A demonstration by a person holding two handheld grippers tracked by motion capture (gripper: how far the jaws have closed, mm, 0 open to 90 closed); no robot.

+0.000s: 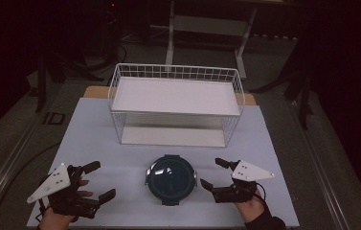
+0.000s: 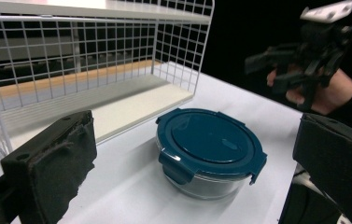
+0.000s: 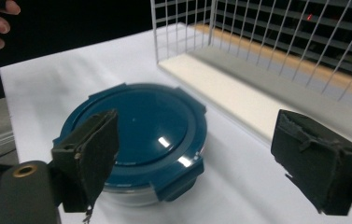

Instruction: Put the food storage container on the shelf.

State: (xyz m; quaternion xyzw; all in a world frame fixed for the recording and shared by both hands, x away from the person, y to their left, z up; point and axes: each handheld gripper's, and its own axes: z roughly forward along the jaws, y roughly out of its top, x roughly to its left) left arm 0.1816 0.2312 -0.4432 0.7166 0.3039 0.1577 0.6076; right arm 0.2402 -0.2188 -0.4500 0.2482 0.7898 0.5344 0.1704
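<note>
Left gripper (image 1: 95, 181) jaws stand wide apart, nothing between them, touching nothing. In the left gripper view both black foam pads (image 2: 52, 158) are spread to the frame's edges with bare white tabletop (image 2: 131, 186) in the gap. Right gripper (image 1: 215, 173) also gapes wide, jaws empty; in its own view the pads (image 3: 94, 149) sit far apart, clear of everything.

Round container (image 1: 171, 178) with a dark blue clip-on lid and clear glass body stands upright on the tabletop (image 1: 96, 139) between the two grippers, near each but touching neither. It lies just ahead of the left gripper's jaws, a bit toward the right pad side. From the right gripper it sits ahead and low, partly behind the left pad in that view, not in contact.

White wire rack (image 1: 175, 103) with two shelves stands beyond the container, farther from both grippers, well apart from the jaws. Lower shelf (image 3: 239, 98) is close behind the container, not touching.

Both grippers are held in a person's hands; the right hand (image 2: 323, 93) shows in the left gripper view across the container, fingers wrapped around the gripper's body.
</note>
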